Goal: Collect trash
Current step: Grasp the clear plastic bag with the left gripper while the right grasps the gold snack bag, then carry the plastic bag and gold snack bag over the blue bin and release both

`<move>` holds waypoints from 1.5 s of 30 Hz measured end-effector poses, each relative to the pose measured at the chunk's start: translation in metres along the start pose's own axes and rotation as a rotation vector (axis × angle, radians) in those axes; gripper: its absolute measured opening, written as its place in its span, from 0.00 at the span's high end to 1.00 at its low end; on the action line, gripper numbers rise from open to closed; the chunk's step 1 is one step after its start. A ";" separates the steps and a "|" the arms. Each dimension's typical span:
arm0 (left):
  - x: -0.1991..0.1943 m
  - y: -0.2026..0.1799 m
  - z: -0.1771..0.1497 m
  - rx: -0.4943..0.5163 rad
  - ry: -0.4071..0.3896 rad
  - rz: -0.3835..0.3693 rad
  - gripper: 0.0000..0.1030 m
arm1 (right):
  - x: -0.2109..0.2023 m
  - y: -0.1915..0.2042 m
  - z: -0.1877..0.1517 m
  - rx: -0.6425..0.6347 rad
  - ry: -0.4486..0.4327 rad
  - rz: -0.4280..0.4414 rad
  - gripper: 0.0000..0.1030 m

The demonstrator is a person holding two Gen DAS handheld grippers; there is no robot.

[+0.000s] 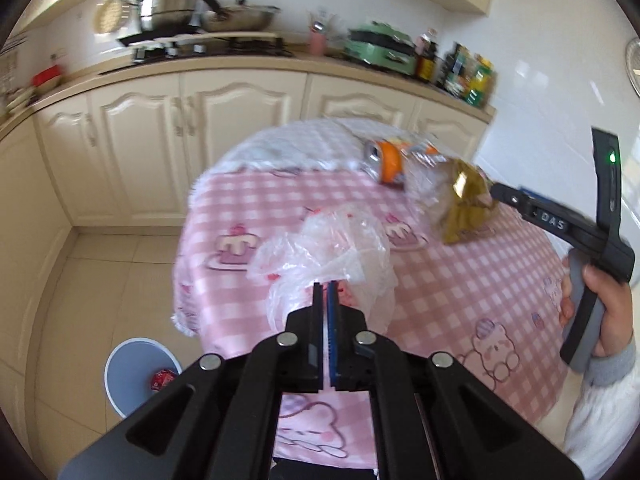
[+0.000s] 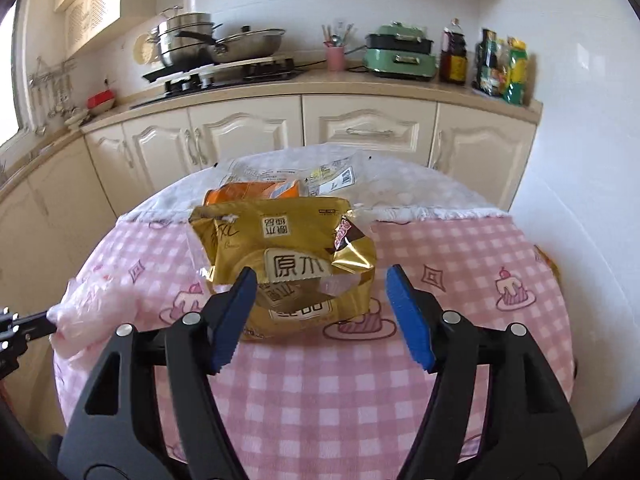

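Observation:
My left gripper (image 1: 329,286) is shut on a crumpled clear plastic bag (image 1: 332,248), held above the left edge of the round table (image 1: 460,300). In the right wrist view the bag (image 2: 80,312) hangs at the far left, pinched by the left gripper (image 2: 50,325). My right gripper (image 2: 322,272) is open, its blue pads (image 2: 408,312) on either side of a gold snack wrapper (image 2: 280,248) on the pink checked cloth. The right pad stands apart from it. Behind it lie an orange wrapper (image 2: 244,192) and a clear printed wrapper (image 2: 328,176).
A pale blue bin (image 1: 120,364) stands on the tiled floor left of the table, with a red wrapper (image 1: 162,380) inside. Cream cabinets and a counter with pots (image 2: 192,40), a green cooker (image 2: 400,54) and bottles run behind the table. A hand (image 1: 608,300) grips the right tool.

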State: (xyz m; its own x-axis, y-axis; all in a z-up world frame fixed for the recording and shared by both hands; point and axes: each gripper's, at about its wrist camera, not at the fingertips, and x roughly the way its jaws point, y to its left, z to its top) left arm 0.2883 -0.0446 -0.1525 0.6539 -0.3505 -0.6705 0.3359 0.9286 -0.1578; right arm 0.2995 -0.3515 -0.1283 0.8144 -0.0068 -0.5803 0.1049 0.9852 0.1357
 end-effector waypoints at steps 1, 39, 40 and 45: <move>-0.003 0.001 0.000 -0.008 -0.018 0.021 0.99 | 0.000 -0.001 0.001 0.031 0.000 0.022 0.35; 0.010 0.009 0.000 -0.004 -0.061 -0.070 0.88 | -0.024 0.133 -0.022 -0.283 -0.028 0.132 0.90; 0.005 0.015 -0.001 -0.014 -0.072 -0.070 0.88 | -0.028 0.140 -0.021 -0.288 -0.038 0.141 0.90; -0.035 0.063 -0.012 -0.099 -0.150 -0.042 0.88 | -0.041 0.188 -0.015 -0.313 -0.064 0.235 0.90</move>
State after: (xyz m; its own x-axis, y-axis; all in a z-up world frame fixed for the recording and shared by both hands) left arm 0.2786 0.0272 -0.1476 0.7370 -0.3964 -0.5474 0.3012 0.9177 -0.2591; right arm 0.2778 -0.1639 -0.0909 0.8307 0.2240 -0.5097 -0.2594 0.9658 0.0017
